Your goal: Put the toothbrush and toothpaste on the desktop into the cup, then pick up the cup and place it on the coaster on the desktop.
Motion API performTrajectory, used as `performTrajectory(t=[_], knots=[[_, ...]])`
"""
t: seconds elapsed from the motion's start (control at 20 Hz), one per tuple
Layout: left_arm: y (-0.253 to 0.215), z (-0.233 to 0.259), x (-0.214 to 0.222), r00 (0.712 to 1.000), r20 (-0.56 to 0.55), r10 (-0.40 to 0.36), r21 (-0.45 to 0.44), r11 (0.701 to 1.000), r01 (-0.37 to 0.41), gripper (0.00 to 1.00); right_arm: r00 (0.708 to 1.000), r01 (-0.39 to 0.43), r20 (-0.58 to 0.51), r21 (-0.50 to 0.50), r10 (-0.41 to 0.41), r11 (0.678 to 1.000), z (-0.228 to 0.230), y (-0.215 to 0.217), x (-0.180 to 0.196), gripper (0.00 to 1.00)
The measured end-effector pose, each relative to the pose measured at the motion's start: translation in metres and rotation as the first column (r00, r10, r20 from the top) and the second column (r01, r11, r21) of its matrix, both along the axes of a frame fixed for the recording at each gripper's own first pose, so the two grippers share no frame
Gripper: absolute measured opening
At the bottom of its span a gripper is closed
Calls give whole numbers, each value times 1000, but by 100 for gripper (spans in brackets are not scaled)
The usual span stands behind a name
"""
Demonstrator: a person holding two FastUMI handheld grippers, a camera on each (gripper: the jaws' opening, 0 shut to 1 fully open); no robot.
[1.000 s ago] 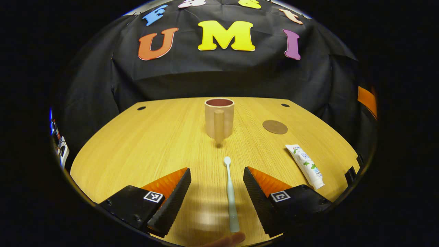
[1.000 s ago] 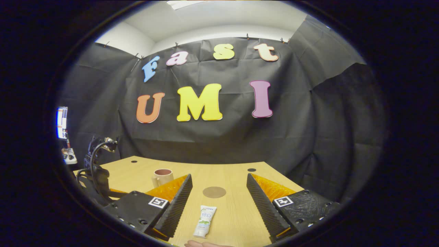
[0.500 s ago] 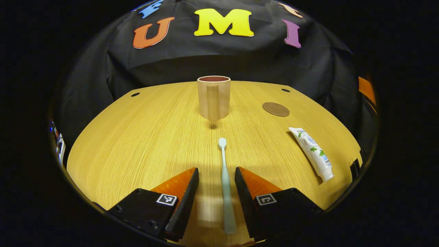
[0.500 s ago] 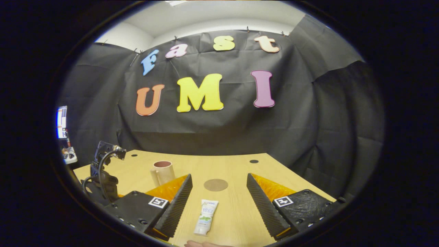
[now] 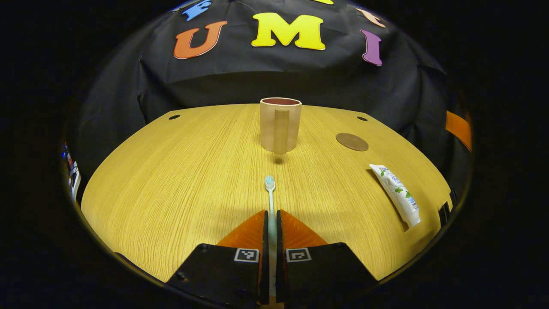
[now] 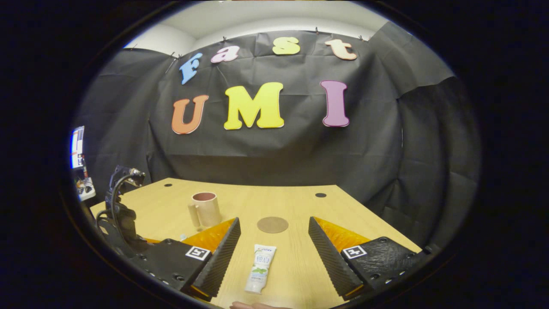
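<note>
Pinching the toothbrush [image 5: 269, 189] handle, the left gripper [image 5: 270, 219] risks slip — thin grip; right gripper [image 6: 274, 242] hangs spread over the toothpaste [image 6: 260, 274].

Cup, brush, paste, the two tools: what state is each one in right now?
Cup: upright on the desk, empty as far as shows.
Toothbrush: gripped by the left tool, head toward the cup.
Toothpaste: flat on the desk, untouched.
Coaster: bare.
Left tool: shut on the toothbrush.
Right tool: open above the toothpaste.
</note>
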State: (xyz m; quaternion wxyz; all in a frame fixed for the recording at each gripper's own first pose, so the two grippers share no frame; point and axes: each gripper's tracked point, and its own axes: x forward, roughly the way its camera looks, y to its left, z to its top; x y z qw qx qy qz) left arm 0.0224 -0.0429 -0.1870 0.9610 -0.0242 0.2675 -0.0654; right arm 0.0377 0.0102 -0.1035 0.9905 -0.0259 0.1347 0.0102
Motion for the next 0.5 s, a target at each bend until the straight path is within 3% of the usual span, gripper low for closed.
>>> performTrajectory(t=[0.3,0.45,0.5], knots=[[7,34,-4,992,127,19,-41,999,-14,8,993,5,-120,13,-4,1000,-39,8,12,96],[14,68,-7,969,244,32,-43,999,-23,8,978,-4,-208,-4,3,1000,-73,13,17,93],[14,78,-8,960,277,33,-44,999,-22,8,970,-10,-244,-4,9,1000,-83,15,18,96]])
